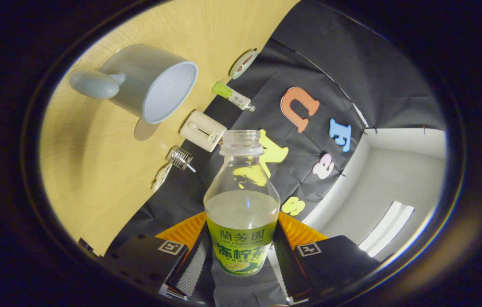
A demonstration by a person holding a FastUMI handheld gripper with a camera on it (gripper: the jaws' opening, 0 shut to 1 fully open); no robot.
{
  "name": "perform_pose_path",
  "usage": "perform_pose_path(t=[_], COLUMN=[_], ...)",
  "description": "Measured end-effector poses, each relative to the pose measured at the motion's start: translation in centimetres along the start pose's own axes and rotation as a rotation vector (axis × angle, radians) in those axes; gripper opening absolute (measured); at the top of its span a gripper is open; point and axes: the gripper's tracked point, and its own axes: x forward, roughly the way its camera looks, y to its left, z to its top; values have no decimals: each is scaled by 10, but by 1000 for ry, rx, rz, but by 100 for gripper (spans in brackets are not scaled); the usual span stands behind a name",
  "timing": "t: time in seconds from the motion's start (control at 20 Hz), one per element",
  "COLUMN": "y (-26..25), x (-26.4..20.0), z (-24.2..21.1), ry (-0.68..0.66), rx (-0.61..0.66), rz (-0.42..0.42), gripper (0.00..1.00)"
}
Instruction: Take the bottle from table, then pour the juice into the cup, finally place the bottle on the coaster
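Note:
My gripper (241, 251) is shut on a clear, uncapped bottle (241, 200) with a green label, both fingers pressing on its labelled body. Pale juice fills the bottle to about the shoulder. The whole view is rolled sideways, so the wooden table (96, 170) stands like a wall beside the bottle. A light blue cup (151, 83) with a handle sits on that table, beyond the fingers and off to one side of the bottle's neck, its mouth turned toward me. A round coaster (243, 64) lies farther along the table near the black cloth wall.
Small items line the table's far edge by the cloth: a cream box (203, 130), a green-capped tube (232, 96) and a small metal-wire piece (180, 158). White booth walls and a ceiling light (388, 228) lie past the cloth.

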Motion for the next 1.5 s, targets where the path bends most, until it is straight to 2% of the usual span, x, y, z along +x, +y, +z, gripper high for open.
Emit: perform_pose_path(t=[0.25,0.7,0.8,1.05,1.25,1.5], y=[15,3,11,20,3,-16], x=[-19,-36,-39,-55,-58,-51], z=[3,8,13,10,-8,-25], ry=[18,13,18,46,38,29], rx=[220,503,601,899,1109,1508], rz=[143,150,192,310,327,409], gripper=[81,82,81,81,82,81])
